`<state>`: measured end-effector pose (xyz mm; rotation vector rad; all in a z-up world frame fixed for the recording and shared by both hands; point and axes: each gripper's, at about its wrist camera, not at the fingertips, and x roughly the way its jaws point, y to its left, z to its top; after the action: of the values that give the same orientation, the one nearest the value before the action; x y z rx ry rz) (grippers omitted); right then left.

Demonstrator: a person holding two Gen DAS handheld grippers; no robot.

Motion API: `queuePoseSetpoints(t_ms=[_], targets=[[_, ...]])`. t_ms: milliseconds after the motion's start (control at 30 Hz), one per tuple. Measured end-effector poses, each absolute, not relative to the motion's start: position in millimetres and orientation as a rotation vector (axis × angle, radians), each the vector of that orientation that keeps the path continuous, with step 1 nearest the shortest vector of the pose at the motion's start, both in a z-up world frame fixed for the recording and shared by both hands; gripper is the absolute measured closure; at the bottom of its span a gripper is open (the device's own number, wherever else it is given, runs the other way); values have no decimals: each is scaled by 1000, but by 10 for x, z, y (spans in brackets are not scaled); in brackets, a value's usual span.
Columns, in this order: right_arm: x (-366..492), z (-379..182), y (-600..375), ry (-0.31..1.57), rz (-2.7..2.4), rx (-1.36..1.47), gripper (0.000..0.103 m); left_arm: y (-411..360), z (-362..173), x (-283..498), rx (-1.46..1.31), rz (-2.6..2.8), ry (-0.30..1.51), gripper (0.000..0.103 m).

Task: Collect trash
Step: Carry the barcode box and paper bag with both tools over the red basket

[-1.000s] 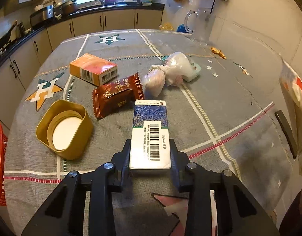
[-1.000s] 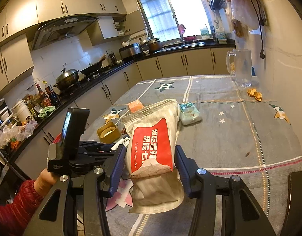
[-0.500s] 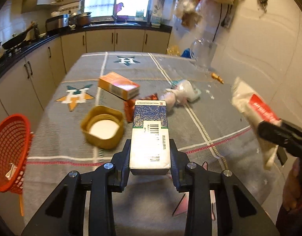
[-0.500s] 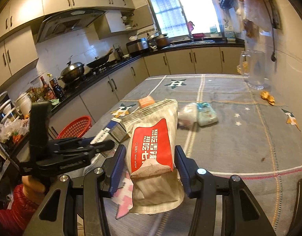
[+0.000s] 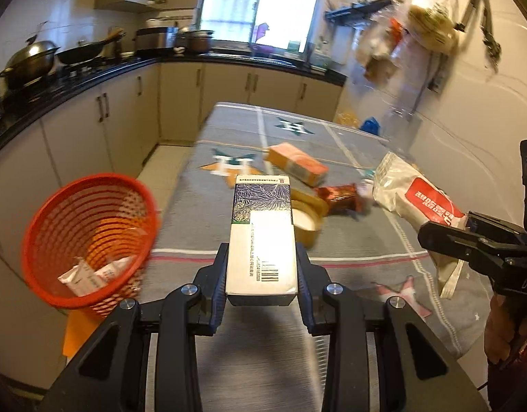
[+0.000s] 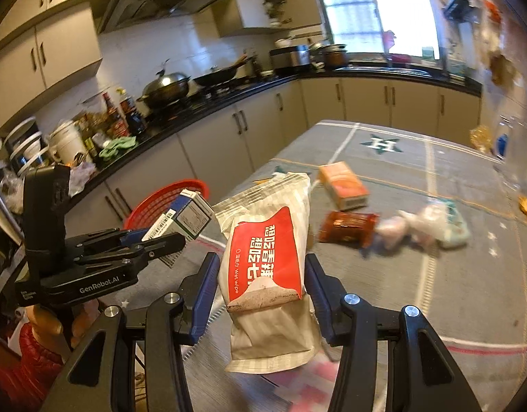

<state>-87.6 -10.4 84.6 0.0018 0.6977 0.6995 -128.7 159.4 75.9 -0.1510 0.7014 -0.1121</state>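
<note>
My left gripper [image 5: 261,267] is shut on a white and blue carton [image 5: 261,237] with a barcode and holds it in the air over the table's near edge. It also shows in the right wrist view [image 6: 182,218]. My right gripper [image 6: 260,281] is shut on a white wet-wipe packet with a red label [image 6: 267,261], also seen in the left wrist view [image 5: 421,199]. A red mesh basket [image 5: 88,237] stands left of the table with white wrappers inside; its rim shows in the right wrist view [image 6: 153,201].
On the grey tablecloth [image 5: 359,247] lie an orange box [image 5: 296,168], a brown snack packet [image 5: 342,197], a yellow round lid [image 5: 306,218] and a knotted plastic bag [image 6: 421,223]. Kitchen cabinets [image 5: 102,127] run along the left and back.
Both grippers have lifted and swung left with their loads. The red basket has come much closer and larger in the left wrist view. The table items have receded.
</note>
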Motion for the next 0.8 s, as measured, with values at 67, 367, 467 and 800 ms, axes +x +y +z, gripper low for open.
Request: queuePoseSetpoints(t_ms=[67, 367, 467, 800], targets=[[-849, 824, 31, 710, 724, -7, 49, 1736, 746, -1315, -168, -91, 699, 70], [-750, 759, 565, 737, 791, -77, 49, 2250, 689, -1449, -223, 11, 688, 70], [-709, 725, 708, 756, 802, -86, 49, 2342, 689, -1495, -229, 36, 686, 70], [-741, 850, 872, 734, 822, -91, 49, 2496, 754, -1524, -227, 58, 670, 70]])
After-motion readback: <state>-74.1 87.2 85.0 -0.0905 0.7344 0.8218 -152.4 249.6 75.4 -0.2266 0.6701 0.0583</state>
